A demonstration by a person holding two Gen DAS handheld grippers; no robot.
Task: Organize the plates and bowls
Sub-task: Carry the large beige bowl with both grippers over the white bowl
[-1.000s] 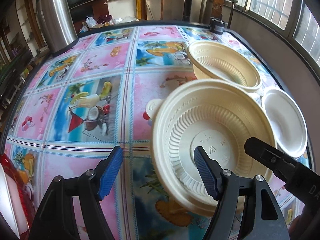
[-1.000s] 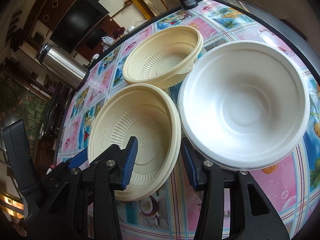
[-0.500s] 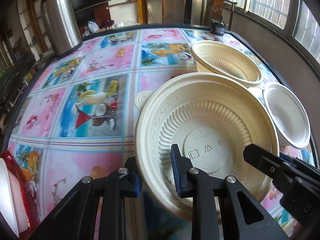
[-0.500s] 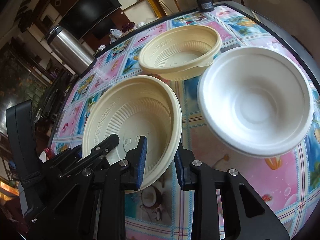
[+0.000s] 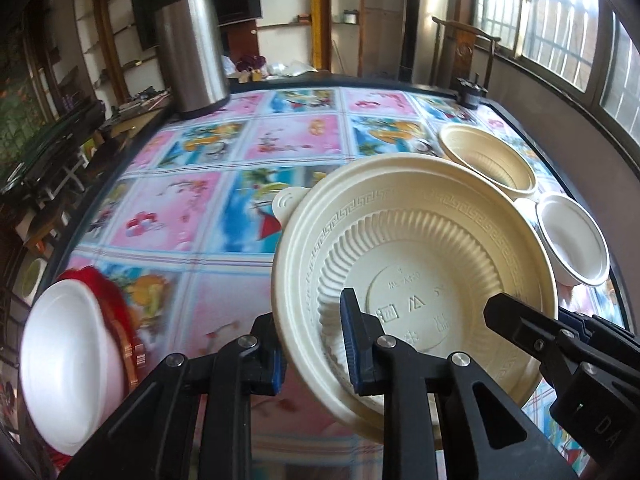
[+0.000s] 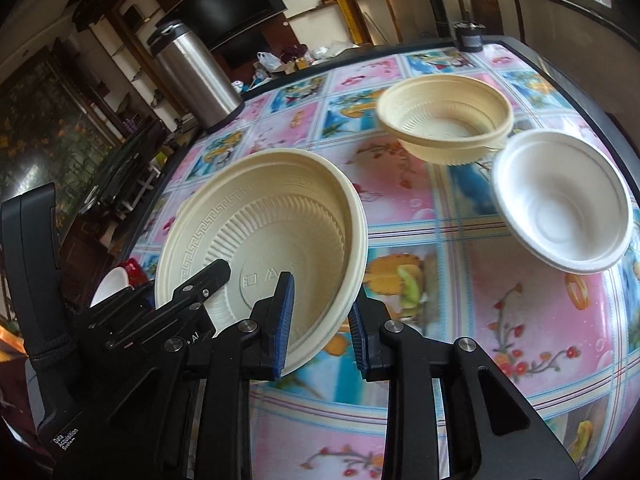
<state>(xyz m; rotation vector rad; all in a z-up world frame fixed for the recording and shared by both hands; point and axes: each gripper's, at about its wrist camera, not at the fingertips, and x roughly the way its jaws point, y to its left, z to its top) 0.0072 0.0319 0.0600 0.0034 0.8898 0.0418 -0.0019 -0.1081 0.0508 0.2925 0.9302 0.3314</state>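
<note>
A large cream plate [image 5: 420, 264] with a ribbed well is lifted above the table. My left gripper [image 5: 312, 344] is shut on its near-left rim. My right gripper [image 6: 320, 320] is shut on its near-right rim; the plate also shows in the right wrist view [image 6: 260, 232]. A cream bowl [image 6: 444, 116] and a white bowl [image 6: 560, 204] sit on the table at the far right. They also show in the left wrist view, cream bowl [image 5: 488, 160] and white bowl [image 5: 572, 236]. Another white bowl [image 5: 68, 348] sits at the near left on something red.
A steel thermos [image 5: 192, 40] stands at the table's far left corner. A small dark object [image 5: 470, 92] sits at the far right edge. A small cream lid [image 5: 288, 200] lies behind the plate. The patterned tablecloth [image 5: 192, 200] covers the table.
Both grippers closed on the large cream plate's rim and lifted it up and toward me. The white bowl at the near left has come into view.
</note>
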